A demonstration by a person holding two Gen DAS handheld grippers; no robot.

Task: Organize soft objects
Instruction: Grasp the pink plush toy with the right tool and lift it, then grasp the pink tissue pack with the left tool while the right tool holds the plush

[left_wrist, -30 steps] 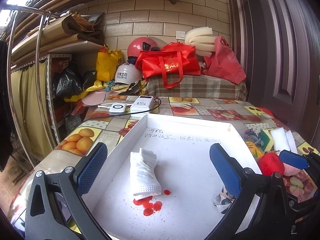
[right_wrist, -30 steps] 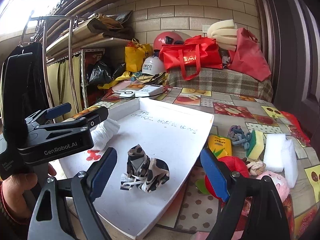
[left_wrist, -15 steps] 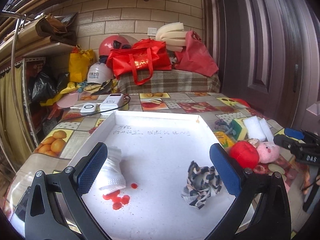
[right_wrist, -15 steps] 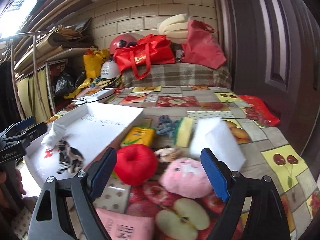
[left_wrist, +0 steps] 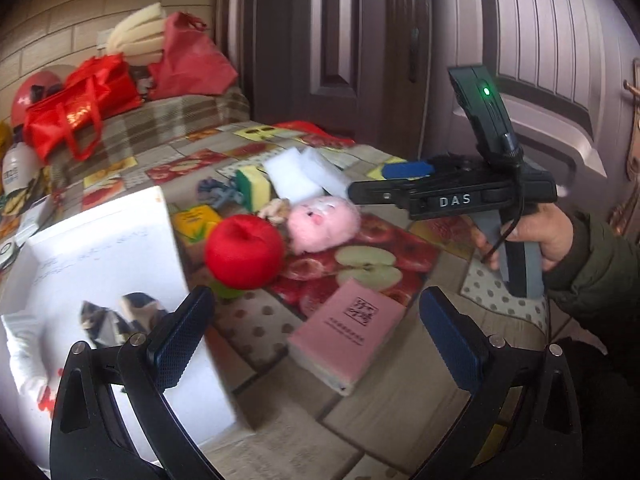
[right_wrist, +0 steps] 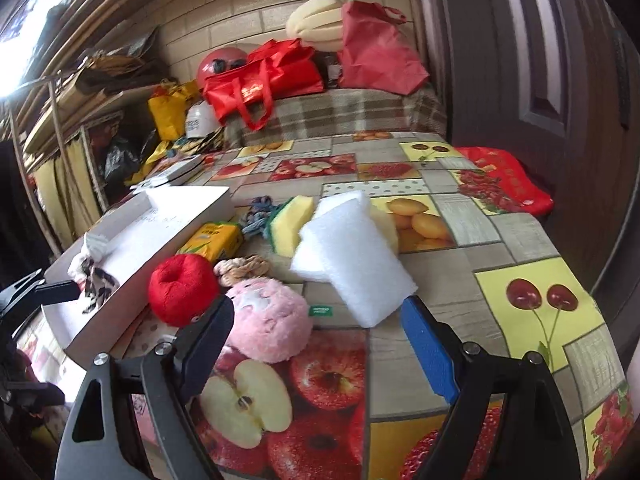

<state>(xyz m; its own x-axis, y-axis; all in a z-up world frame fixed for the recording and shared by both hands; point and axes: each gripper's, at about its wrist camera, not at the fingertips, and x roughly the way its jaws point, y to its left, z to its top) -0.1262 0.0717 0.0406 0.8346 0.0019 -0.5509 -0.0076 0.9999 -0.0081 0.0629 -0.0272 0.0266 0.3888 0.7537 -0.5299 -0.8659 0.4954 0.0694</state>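
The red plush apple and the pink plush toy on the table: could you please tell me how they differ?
The red plush apple is smooth, round and dimpled on top; the pink plush toy is fuzzy and paler, with a face. The apple lies nearer the white tray; the toy nearer the white sponge. Both rest outside the tray.

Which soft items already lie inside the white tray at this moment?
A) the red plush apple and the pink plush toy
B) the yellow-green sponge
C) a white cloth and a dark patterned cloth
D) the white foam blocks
C: the white cloth and the dark patterned cloth lie inside the white tray, while the red plush apple, pink plush toy, white foam blocks and yellow-green sponge sit on the tablecloth beside it.
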